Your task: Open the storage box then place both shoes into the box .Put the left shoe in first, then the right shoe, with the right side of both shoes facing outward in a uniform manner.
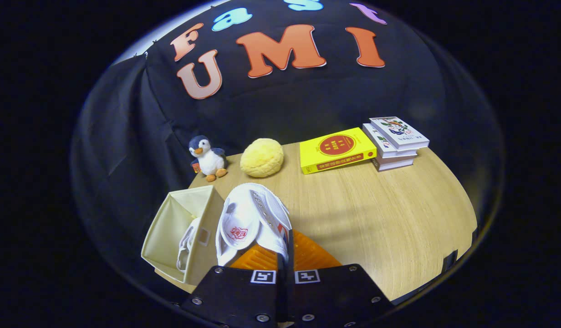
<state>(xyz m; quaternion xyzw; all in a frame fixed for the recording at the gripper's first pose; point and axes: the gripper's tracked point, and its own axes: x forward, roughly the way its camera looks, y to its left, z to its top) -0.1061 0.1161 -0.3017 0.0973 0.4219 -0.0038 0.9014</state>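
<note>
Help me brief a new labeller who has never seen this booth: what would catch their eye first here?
Probably the white shoe held up between the gripper's closed fingers, just beside the open cream storage box, where another shoe already sits. Next, the yellow book at the far side of the wooden table, with the toy penguin and a yellow plush lump left of it.

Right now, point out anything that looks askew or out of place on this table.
Nothing spilled or damaged. The storage box lies tipped on its side, one white shoe inside. The claw is shut on the second white shoe, held heel-up beside the box.
</note>
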